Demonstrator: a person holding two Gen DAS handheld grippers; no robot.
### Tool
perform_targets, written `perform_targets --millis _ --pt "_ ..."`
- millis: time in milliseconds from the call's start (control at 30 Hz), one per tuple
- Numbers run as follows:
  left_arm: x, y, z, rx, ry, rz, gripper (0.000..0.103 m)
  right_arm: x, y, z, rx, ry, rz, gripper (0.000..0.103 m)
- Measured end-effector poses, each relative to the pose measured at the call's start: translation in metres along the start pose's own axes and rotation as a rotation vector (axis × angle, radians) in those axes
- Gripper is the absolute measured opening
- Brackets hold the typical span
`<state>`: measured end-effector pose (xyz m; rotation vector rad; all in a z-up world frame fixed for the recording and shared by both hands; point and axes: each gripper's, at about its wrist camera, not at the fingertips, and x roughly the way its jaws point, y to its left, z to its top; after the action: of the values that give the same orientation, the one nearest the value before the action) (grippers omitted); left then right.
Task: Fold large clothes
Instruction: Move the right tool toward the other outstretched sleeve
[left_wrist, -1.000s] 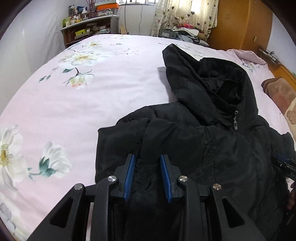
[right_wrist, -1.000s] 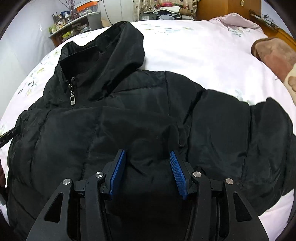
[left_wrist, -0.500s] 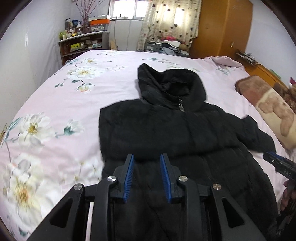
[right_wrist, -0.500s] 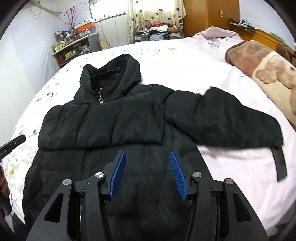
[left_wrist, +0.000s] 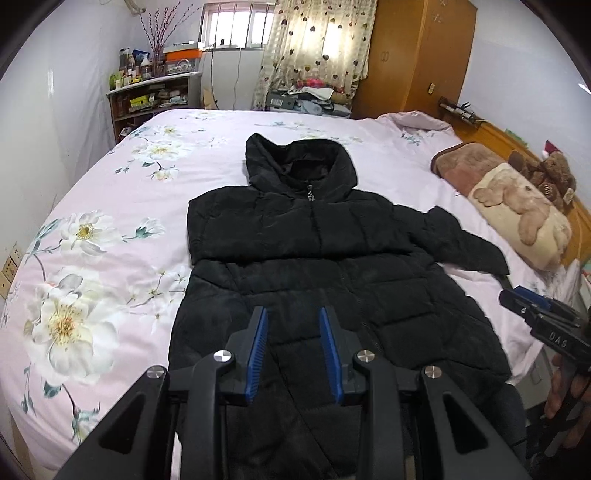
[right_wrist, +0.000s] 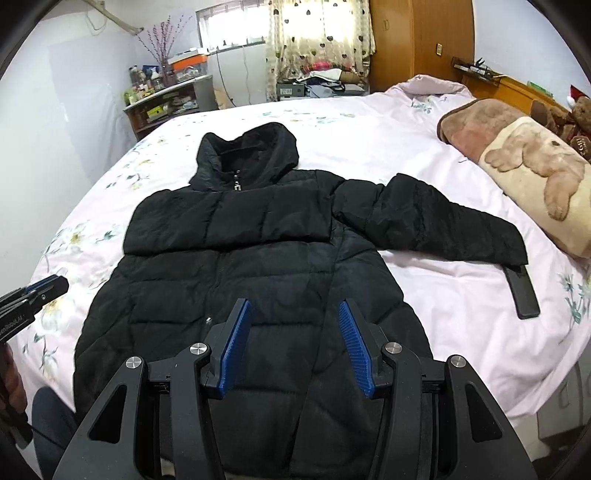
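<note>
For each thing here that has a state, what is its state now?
Black hooded puffer jacket: flat on the bed, zipped, one sleeve folded across the chest.
Other sleeve: stretched out sideways.
Pink floral bedsheet: spread flat.
Left gripper: open, empty.
Right gripper: open, empty.

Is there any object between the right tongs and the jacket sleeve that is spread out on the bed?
Nothing visible blocks it. The right tongs hang open above the black hooded jacket, and the spread sleeve lies bare on the floral bedsheet. Only a dark flat strap pokes out from its cuff end.
</note>
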<state>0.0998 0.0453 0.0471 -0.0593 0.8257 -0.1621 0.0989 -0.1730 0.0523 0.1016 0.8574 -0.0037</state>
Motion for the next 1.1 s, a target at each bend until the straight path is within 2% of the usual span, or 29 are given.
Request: perform_targets --millis 233,300,467,767,1100 --pt "-0.028 -0.013 -0.014 0.018 -0.015 -0.007 0.033 -0.036 0.005 -0.016 -0.012 -0.028 0.004 0.052" --pt "-0.031 -0.015 -0.016 0.017 -0.015 -0.008 0.033 -0.04 0.004 -0.017 -0.007 -0.029 -0.004 0.057" --pt "-0.032 -0.019 -0.017 0.022 -0.018 -0.009 0.034 -0.048 -0.001 -0.018 0.009 -0.042 -0.003 0.057" --pt "-0.029 -0.026 -0.017 0.036 -0.01 -0.013 0.038 -0.048 -0.013 -0.018 0.032 -0.055 -0.011 0.058" --pt "-0.003 -0.031 -0.008 0.037 0.024 -0.024 0.038 -0.031 -0.031 -0.012 0.057 -0.027 -0.035 0.058"
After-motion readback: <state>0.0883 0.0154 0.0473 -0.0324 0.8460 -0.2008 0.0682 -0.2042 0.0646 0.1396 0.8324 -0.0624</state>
